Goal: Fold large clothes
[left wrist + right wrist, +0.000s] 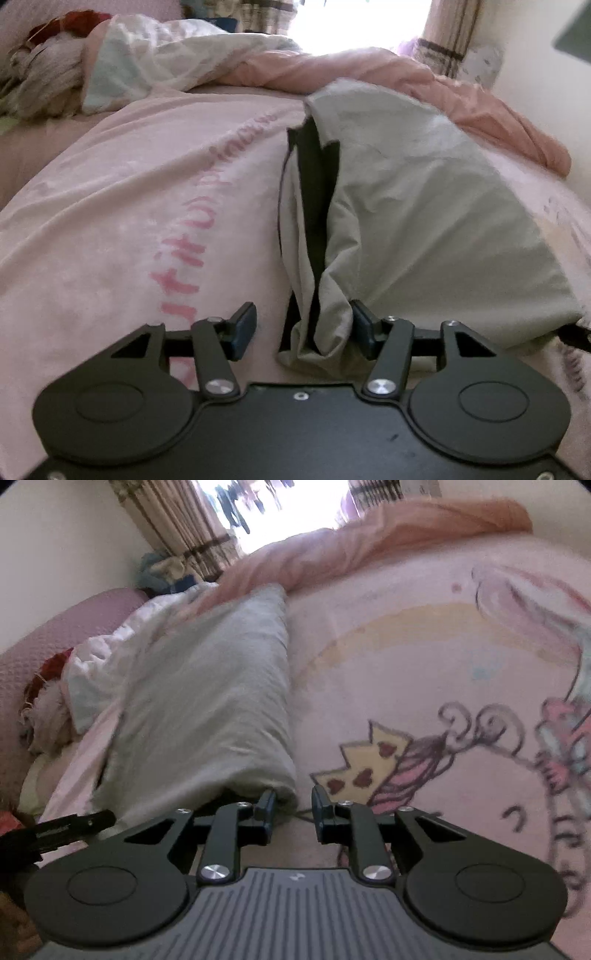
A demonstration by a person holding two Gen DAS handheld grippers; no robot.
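Nearest to us in the left wrist view, our left gripper (301,330) stands with its jaws apart; the near end of the grey garment (424,221) lies between them, touching the right-hand pad while the left-hand pad is clear of the cloth, so nothing is pinched. Only this view shows the garment's dark inner layer (314,206), a black strip running up the fold line along the garment's left edge.

In the right wrist view, our right gripper (293,810) has its jaws a narrow way apart with bare bedspread between them; the garment's near corner sits just beside the left-hand finger, and we cannot tell whether it touches. Only here do we see the crown and cartoon figure (373,768) printed on the pink bedspread (388,657), and the left gripper's black tip poking in at the lower left edge.

The garment lies folded into a long band on the bed, its long axis running away from us toward the window (288,506).

Further off lie a rumpled white quilt (162,55) and a peach duvet (369,70). The window is blown out, both views are blurred, and the pink lettering (199,225) cannot be read.
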